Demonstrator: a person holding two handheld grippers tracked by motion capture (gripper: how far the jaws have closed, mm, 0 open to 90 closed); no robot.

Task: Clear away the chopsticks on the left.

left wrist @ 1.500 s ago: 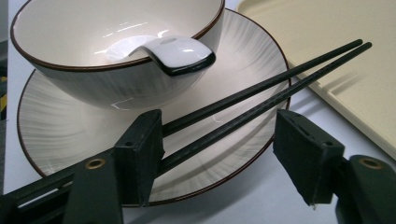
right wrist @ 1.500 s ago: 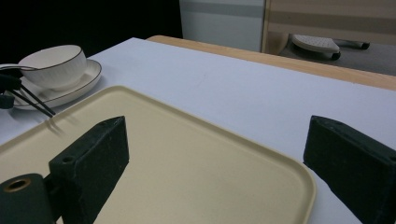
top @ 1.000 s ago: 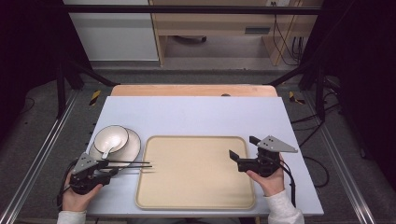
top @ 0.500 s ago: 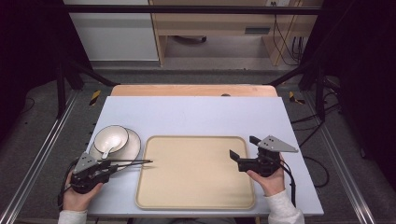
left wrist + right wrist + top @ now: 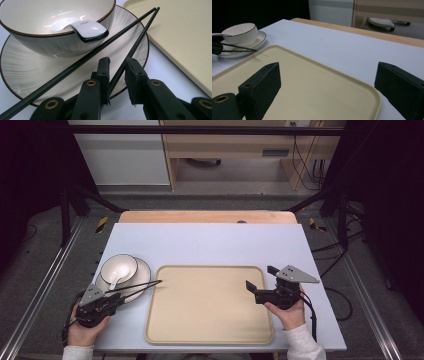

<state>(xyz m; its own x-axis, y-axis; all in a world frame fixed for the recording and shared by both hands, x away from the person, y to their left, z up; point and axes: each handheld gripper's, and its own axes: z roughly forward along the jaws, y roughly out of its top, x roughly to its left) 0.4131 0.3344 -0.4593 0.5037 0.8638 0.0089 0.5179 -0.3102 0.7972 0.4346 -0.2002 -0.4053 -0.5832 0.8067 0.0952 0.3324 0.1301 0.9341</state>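
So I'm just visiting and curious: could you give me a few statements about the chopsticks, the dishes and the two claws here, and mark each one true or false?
1. The bowl sits on the plate. True.
2. A white spoon lies in the bowl, its handle over the rim. True.
3. The chopsticks lie in the middle of the tray. False: they cross the plate, with their tips toward the tray's edge.
4. The left claw has one chopstick between its jaws, which have just been closing. True; whether the pads press on it yet is unclear.
5. The right claw grips the tray's rim. False: its jaws stand wide open above the tray, holding nothing.
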